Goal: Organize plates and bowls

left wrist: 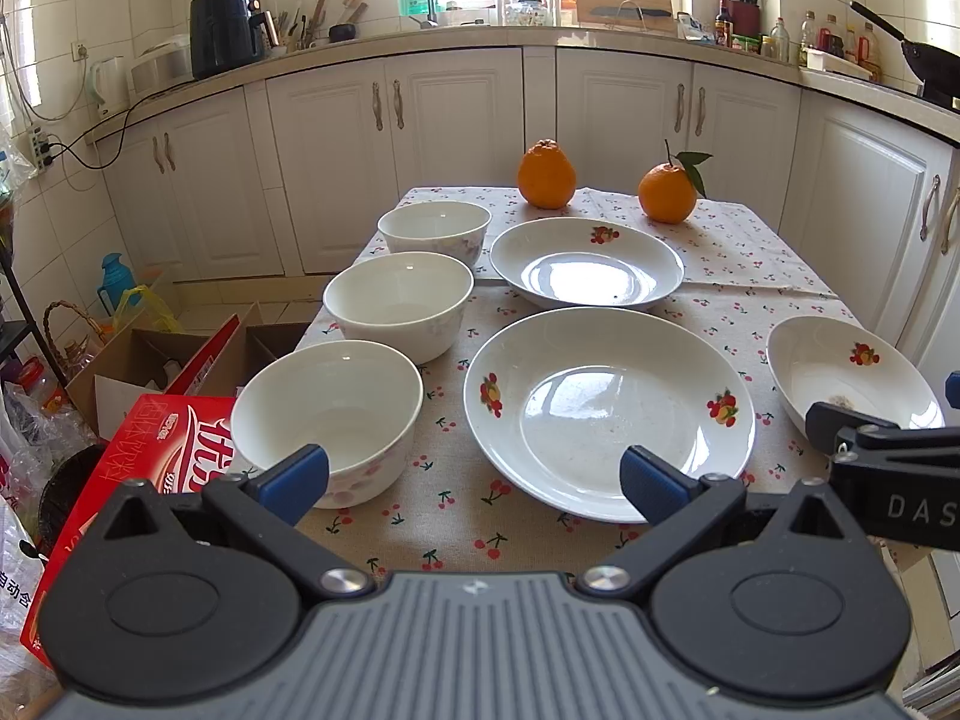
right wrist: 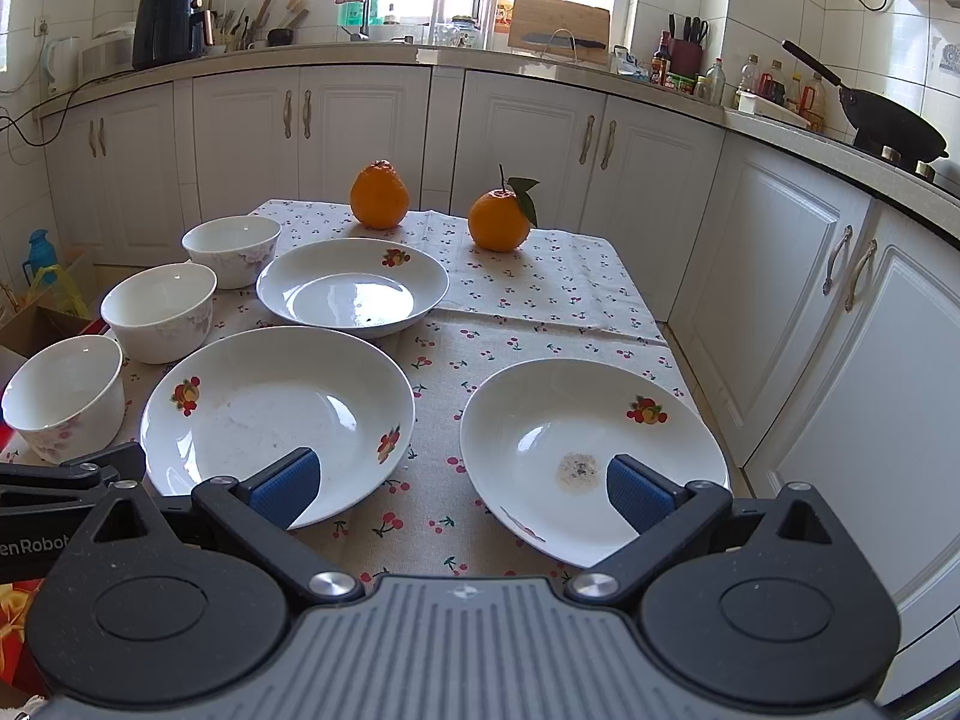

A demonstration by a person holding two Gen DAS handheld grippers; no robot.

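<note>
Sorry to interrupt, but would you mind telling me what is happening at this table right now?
A person holds the left gripper and the right gripper above a cherry-print tablecloth; both are open and empty. Nothing is stacked yet: three white ceramic bowls line the left side, three white fruit-patterned plates lie separately, and two oranges sit at the far end. The right gripper hovers by the nearest right plate.

Glossy ceramic plates, matt cloth tablecloth

Black hand-held gripper, blue pads, silver screws
</note>
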